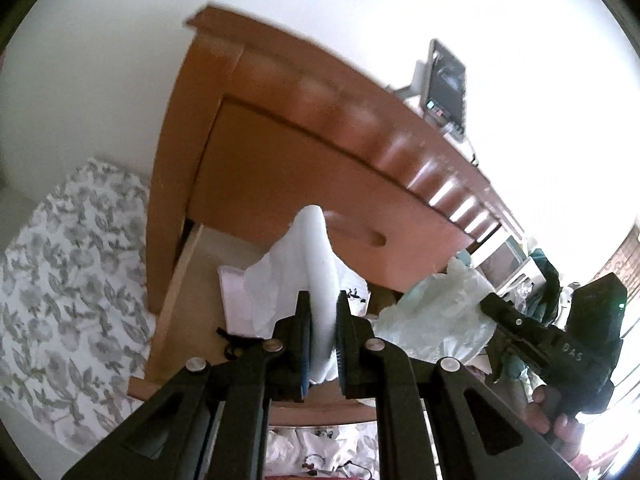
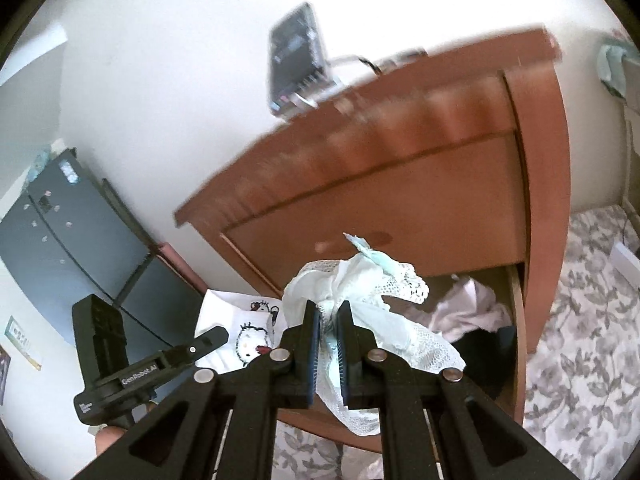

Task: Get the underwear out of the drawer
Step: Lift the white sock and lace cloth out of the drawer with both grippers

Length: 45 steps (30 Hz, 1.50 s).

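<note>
Left gripper [image 1: 323,320] is pinching a white underwear [image 1: 316,264] band, held up above the open drawer [image 1: 176,280] of the wooden dresser [image 1: 280,128]. Only the right wrist view shows the right gripper [image 2: 328,320] clamped on a mint lace underwear [image 2: 360,288], plus a cartoon-print garment [image 2: 244,320] and pinkish clothes [image 2: 468,308] still in the drawer.

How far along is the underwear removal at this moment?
Done: the drawer is open. In hand: the left gripper is shut on a white garment, the right gripper on a pale green lacy garment, both above the drawer. Left: a pinkish garment remains inside; the held pieces are not set down.
</note>
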Each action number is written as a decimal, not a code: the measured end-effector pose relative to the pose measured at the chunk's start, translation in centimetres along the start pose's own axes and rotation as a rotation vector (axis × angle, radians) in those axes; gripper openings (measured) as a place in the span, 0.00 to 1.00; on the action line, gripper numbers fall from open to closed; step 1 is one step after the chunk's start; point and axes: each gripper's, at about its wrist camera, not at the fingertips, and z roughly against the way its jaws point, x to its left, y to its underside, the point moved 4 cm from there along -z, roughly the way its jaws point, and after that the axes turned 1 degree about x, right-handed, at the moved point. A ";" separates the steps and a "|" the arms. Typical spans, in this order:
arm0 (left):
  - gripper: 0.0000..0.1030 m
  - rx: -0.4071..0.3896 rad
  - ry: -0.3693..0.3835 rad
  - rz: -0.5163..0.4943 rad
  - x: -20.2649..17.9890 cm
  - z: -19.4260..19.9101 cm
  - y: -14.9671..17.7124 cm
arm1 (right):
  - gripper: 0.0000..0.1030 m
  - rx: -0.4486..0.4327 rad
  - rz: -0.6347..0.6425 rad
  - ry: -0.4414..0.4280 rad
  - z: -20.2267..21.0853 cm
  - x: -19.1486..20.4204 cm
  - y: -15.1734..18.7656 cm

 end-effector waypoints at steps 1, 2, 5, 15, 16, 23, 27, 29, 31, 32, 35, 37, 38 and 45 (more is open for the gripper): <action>0.10 -0.016 0.002 -0.008 -0.3 0.7 -0.1 | 0.09 -0.012 0.006 -0.006 0.5 0.4 -0.1; 0.10 -0.025 0.003 -0.011 -0.3 1.0 -0.2 | 0.09 -0.027 0.017 -0.013 1.1 0.8 -0.3; 0.10 -0.048 0.010 -0.022 -1.0 2.3 -0.2 | 0.09 -0.072 0.052 -0.035 2.9 2.3 -0.6; 0.10 -0.132 0.001 -0.037 -1.9 5.5 1.1 | 0.09 -0.179 0.118 -0.074 8.2 5.4 -0.5; 0.10 -0.131 0.004 -0.034 -1.9 5.6 1.3 | 0.09 -0.186 0.118 -0.075 8.5 5.5 -0.2; 0.10 -0.120 0.009 -0.038 -1.9 6.1 2.8 | 0.09 -0.211 0.114 -0.087 10.0 5.6 1.7; 0.10 -0.110 0.004 -0.035 -1.9 6.3 3.3 | 0.09 -0.203 0.121 -0.089 10.4 5.8 2.7; 0.10 -0.107 0.001 -0.033 -1.8 6.4 3.5 | 0.09 -0.199 0.118 -0.085 10.6 5.8 3.2; 0.10 -0.104 0.000 -0.032 -1.8 6.5 3.7 | 0.09 -0.190 0.114 -0.081 10.7 5.7 3.7; 0.10 -0.102 0.000 -0.032 -1.8 6.5 3.8 | 0.09 -0.187 0.112 -0.078 10.8 5.7 3.9; 0.10 -0.093 0.001 -0.032 -1.9 6.6 4.1 | 0.09 -0.168 0.104 -0.054 10.8 5.4 4.7; 0.10 -0.086 0.005 -0.032 -2.0 6.6 4.4 | 0.09 -0.155 0.099 -0.039 10.9 5.2 5.3; 0.10 -0.083 0.006 -0.033 -2.0 6.6 4.6 | 0.09 -0.152 0.096 -0.035 10.9 5.1 5.5; 0.10 -0.036 0.023 -0.032 -2.2 6.1 6.3 | 0.09 -0.109 0.082 -0.006 10.9 4.4 7.5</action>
